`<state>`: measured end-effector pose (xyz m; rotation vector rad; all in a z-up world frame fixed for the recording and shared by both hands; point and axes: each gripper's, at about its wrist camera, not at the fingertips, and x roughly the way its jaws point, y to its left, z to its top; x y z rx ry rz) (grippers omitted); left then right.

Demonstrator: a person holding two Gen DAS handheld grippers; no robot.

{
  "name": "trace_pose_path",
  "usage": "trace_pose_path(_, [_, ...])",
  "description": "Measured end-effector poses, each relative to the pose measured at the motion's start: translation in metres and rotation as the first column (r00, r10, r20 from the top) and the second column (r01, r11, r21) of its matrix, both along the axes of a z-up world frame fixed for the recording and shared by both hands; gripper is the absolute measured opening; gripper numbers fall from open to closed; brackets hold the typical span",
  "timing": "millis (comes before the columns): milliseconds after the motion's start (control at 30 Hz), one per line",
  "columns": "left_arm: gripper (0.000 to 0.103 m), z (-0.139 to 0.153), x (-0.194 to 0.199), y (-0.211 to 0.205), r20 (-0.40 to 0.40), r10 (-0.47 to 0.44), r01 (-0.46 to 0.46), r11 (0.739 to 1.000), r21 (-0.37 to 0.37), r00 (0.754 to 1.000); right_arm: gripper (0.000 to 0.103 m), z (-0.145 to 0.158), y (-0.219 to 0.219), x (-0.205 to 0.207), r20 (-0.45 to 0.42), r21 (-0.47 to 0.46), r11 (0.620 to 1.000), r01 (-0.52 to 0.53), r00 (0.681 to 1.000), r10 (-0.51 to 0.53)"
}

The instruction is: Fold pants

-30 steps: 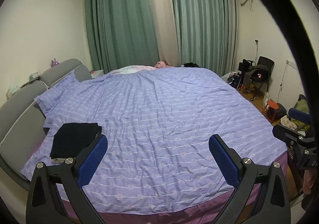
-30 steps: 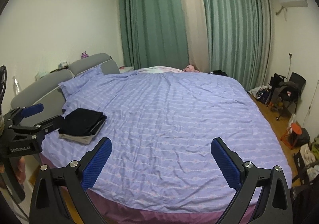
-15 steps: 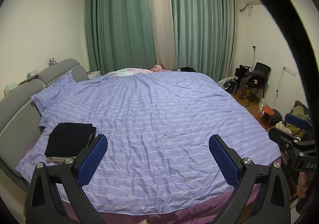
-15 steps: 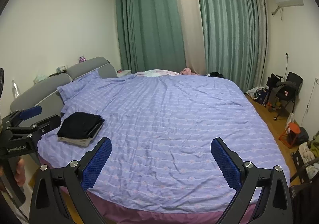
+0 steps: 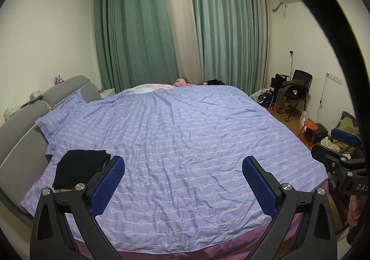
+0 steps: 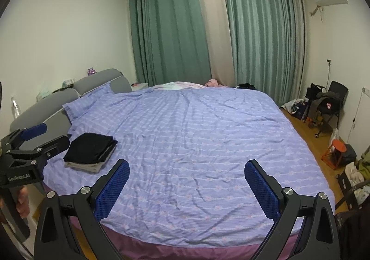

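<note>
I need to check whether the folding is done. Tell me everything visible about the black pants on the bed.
The black pants lie folded into a compact, roughly rectangular bundle, several layers showing at the right edge. The fabric looks soft and matte. They sit squarely on top of a folded beige garment, near the bed's left edge by the grey headboard, on the purple striped cover. Neither gripper touches them.

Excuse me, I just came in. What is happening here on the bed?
A person holds a hand-held gripper in each hand, facing a bed with a purple striped cover. The left hand-held gripper and the right hand-held gripper are both open and hold nothing. Folded black pants lie on a folded beige garment near the headboard side of the bed. No unfolded pants show on the cover.
</note>
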<state>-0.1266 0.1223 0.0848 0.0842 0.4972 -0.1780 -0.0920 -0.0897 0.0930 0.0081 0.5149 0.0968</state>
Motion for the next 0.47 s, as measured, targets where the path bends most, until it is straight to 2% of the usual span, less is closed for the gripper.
trace_pose_path(267, [0.103,0.0012,0.0035,-0.0073,0.012,-0.007,0.007,1.000,0.030,1.000,0.100,-0.0004,-0.0028,0.0028,0.000,-0.001,1.000,0.011,1.000,-0.011])
trace_pose_path(467, [0.103,0.0024,0.0070,-0.0102,0.003,-0.009,0.009,1.000,0.022,1.000,0.100,-0.0008,-0.0045,0.0048,-0.001,0.003,1.000,0.017,1.000,-0.017])
